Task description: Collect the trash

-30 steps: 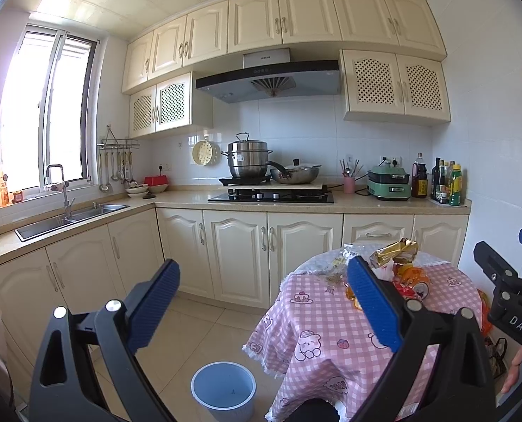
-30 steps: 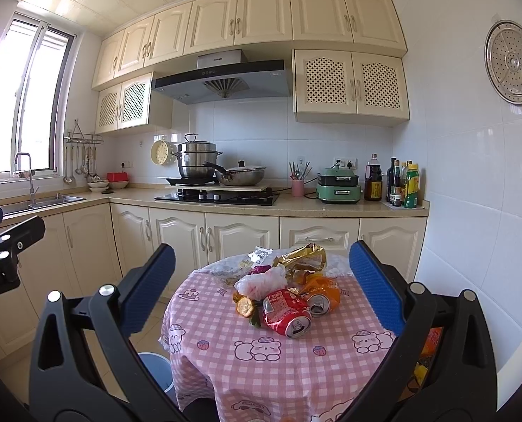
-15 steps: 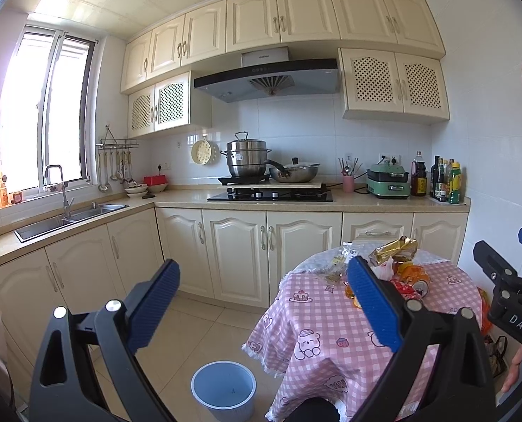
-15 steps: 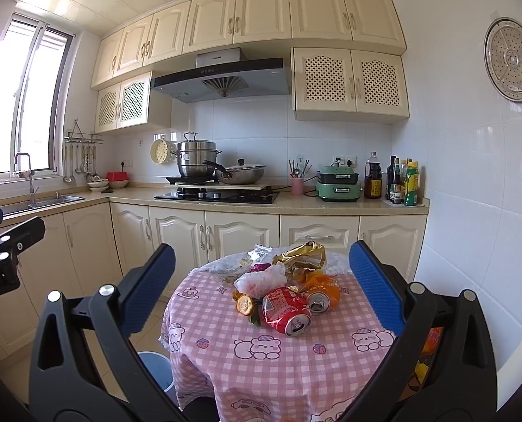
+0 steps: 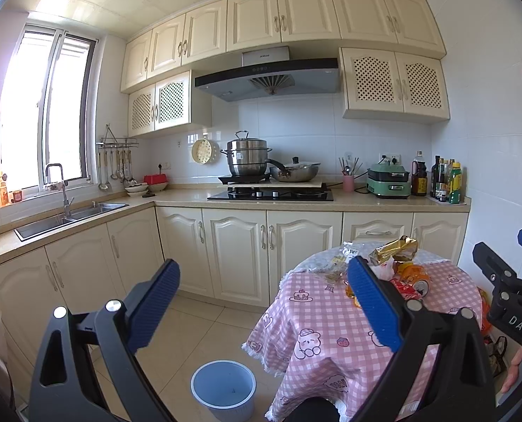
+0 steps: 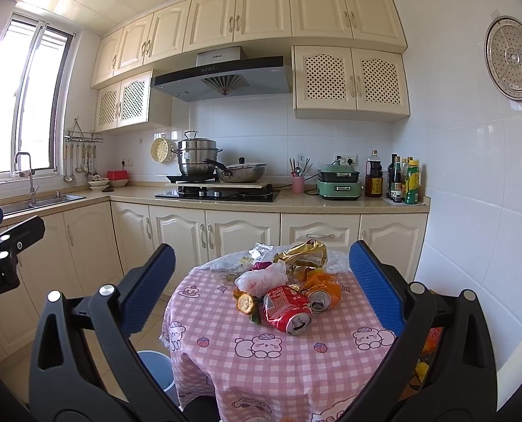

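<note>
A round table under a pink checked cloth with cartoon bears (image 6: 278,362) stands before cream kitchen cabinets (image 6: 204,235). On the tiled floor just left of it sits a pale blue round plastic bin (image 5: 223,388). Heaped at the table's middle is the trash: a crumpled gold foil bag (image 6: 301,255), a white plastic bag (image 6: 262,277), a crushed red drink can (image 6: 287,309) touching an orange can (image 6: 320,297), and a yellow scrap (image 6: 245,303). The left gripper (image 5: 261,302) and right gripper (image 6: 259,283) both hang in the air with jaws spread wide, holding nothing.
</note>
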